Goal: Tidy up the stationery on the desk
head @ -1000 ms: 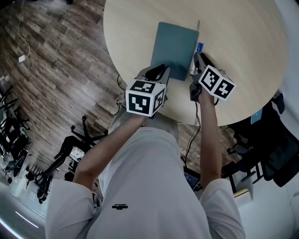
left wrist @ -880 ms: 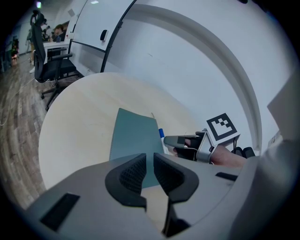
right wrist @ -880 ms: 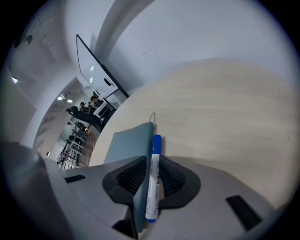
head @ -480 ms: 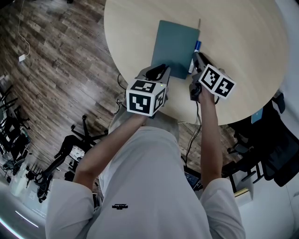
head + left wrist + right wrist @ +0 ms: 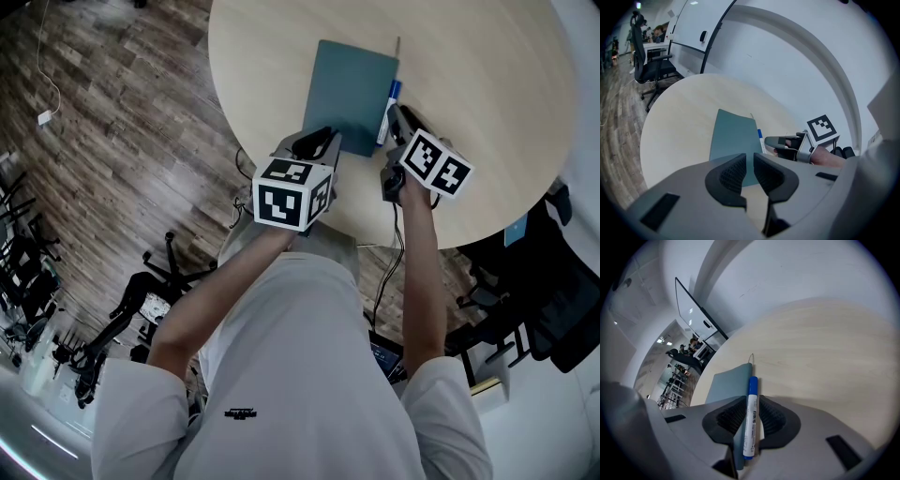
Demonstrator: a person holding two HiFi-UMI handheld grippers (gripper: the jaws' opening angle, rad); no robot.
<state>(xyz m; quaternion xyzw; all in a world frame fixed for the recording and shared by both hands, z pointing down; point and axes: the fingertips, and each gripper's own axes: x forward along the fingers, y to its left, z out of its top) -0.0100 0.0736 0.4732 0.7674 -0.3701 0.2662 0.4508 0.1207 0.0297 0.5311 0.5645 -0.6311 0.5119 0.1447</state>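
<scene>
A teal notebook (image 5: 354, 89) lies flat on the round pale table (image 5: 487, 112). A white marker with a blue cap (image 5: 387, 111) runs along the notebook's right edge. My right gripper (image 5: 396, 127) is shut on this marker (image 5: 751, 423), whose cap points away from me beside the notebook (image 5: 724, 380). My left gripper (image 5: 319, 142) hovers at the notebook's near edge. Its jaws stand almost together with nothing between them (image 5: 749, 164), and the notebook (image 5: 733, 140) shows beyond. A thin pale stick (image 5: 397, 44) lies at the notebook's far right corner.
The table's near edge is just under both grippers. Black office chairs stand on the wood floor at the left (image 5: 141, 291) and right (image 5: 553, 281). A cable (image 5: 384, 272) hangs from the right gripper. A whiteboard (image 5: 698, 28) stands beyond the table.
The right gripper has shifted slightly, and the marker now lies closer along the notebook's right edge. The left gripper has stayed put.
</scene>
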